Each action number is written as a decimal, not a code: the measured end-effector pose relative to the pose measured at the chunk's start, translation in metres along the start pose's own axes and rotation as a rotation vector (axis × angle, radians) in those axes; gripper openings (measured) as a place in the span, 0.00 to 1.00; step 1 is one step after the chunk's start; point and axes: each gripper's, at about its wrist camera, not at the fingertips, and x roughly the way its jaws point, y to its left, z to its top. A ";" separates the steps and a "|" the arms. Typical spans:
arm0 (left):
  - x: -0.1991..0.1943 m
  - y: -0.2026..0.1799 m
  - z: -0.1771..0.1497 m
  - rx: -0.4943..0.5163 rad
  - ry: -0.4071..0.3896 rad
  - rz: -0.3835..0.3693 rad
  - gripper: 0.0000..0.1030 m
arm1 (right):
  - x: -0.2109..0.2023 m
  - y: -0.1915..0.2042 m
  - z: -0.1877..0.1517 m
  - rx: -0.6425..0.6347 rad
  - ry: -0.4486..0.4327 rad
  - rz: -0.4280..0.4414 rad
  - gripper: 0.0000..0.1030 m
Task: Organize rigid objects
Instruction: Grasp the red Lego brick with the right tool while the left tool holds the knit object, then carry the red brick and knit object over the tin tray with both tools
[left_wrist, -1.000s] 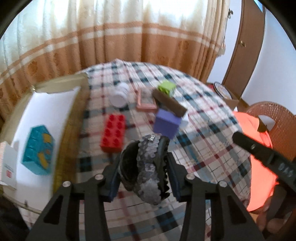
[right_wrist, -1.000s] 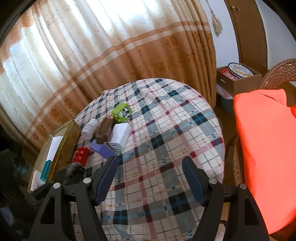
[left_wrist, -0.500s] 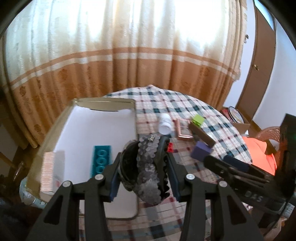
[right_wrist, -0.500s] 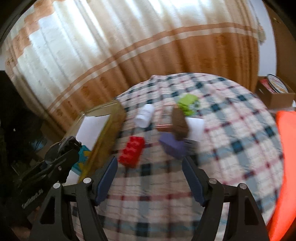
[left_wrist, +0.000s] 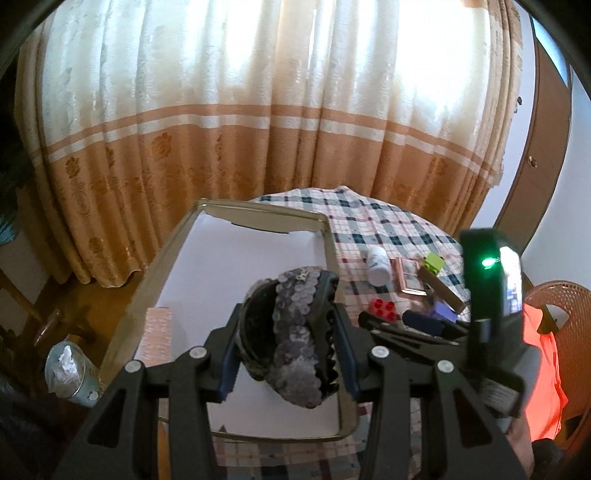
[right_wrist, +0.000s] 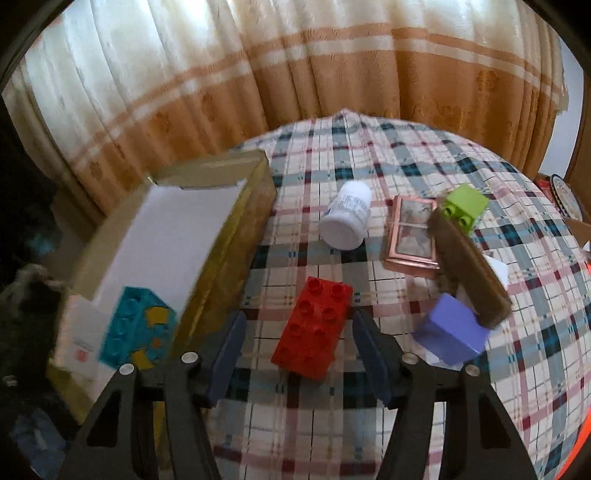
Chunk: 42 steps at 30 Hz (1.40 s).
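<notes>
My left gripper (left_wrist: 286, 354) is shut on a grey sequined hair clip (left_wrist: 295, 343) and holds it above the white-lined open box (left_wrist: 243, 258). My right gripper (right_wrist: 295, 350) is open, just above the near end of a red brick (right_wrist: 312, 328) on the checked tablecloth, one finger on each side. A teal brick (right_wrist: 136, 328) and a pink packet (left_wrist: 157, 336) lie in the box (right_wrist: 173, 236). The right gripper's body (left_wrist: 491, 295) shows in the left wrist view.
On the tablecloth (right_wrist: 369, 155) lie a white bottle (right_wrist: 347, 216), a pink framed case (right_wrist: 412, 234), a green brick (right_wrist: 465, 208), a brown bar (right_wrist: 469, 269) and a purple block (right_wrist: 452, 334). An orange cushion (left_wrist: 543, 354) lies on a wicker chair at right.
My left gripper carried the hair clip left from the tablecloth to above the box. My right gripper swung left and down to straddle the red brick.
</notes>
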 end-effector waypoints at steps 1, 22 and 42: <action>0.000 0.003 0.000 -0.001 -0.002 0.002 0.43 | 0.004 0.001 0.000 0.002 0.013 -0.003 0.61; -0.002 0.043 0.001 -0.065 -0.016 0.051 0.43 | 0.021 0.006 0.006 -0.031 0.056 -0.042 0.49; -0.010 0.085 0.004 -0.136 -0.047 0.130 0.43 | -0.010 -0.006 0.002 -0.059 0.016 -0.011 0.33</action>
